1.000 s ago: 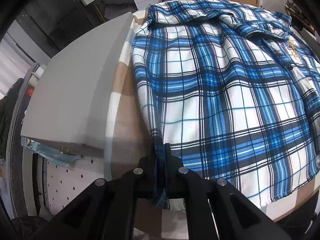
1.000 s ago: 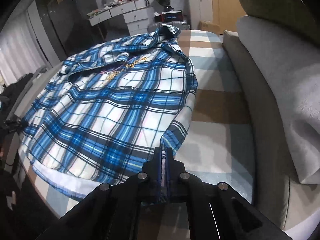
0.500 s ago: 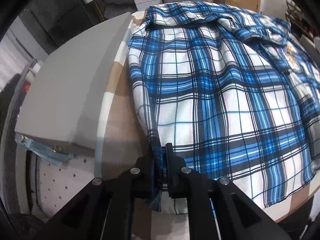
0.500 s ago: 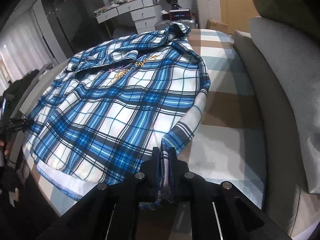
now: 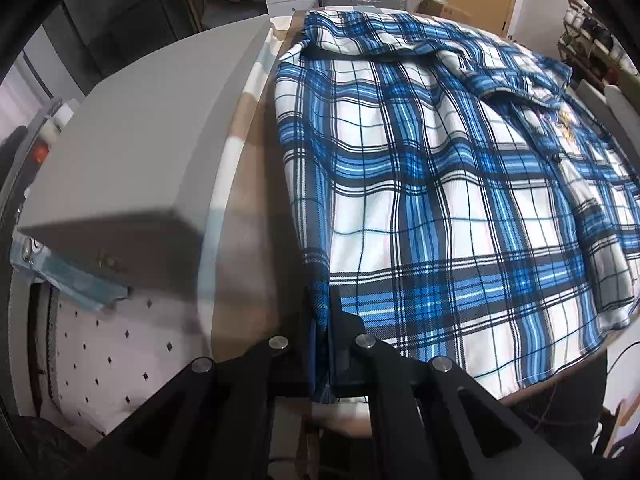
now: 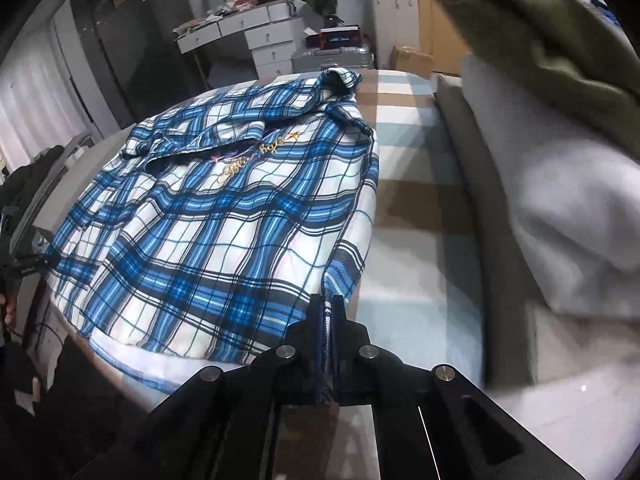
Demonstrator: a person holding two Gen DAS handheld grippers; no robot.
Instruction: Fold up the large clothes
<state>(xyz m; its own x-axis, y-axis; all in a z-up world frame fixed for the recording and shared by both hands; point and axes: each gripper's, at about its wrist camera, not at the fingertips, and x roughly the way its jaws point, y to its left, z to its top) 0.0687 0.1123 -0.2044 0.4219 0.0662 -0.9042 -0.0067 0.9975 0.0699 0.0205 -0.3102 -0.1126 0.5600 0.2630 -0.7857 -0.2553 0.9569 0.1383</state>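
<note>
Right now the bed (image 6: 404, 208), with its cover of beige, white and pale blue blocks, fills most of both views. Spread across it lies the blue and white plaid shirt (image 5: 432, 184), taking up the right half of the left wrist view and the left-centre of the right wrist view, collar toward the top of the frame and gold lettering (image 6: 256, 156) stitched below it. A grey cushion (image 5: 132, 148) sits at the left of the left wrist view, just beside the shirt's edge. In the right wrist view a long grey pillow (image 6: 560, 208) runs down the right side, with an olive green cloth (image 6: 552, 36) at the upper right. White drawers (image 6: 268, 40) and a silver suitcase (image 6: 332, 56) stand beyond the bed at the top. My left gripper (image 5: 320, 320), at the bottom centre, is pinched tight on the shirt's lower side edge. My right gripper (image 6: 327, 320) is likewise clamped on the opposite lower edge, plaid cloth showing between its fingers.
</note>
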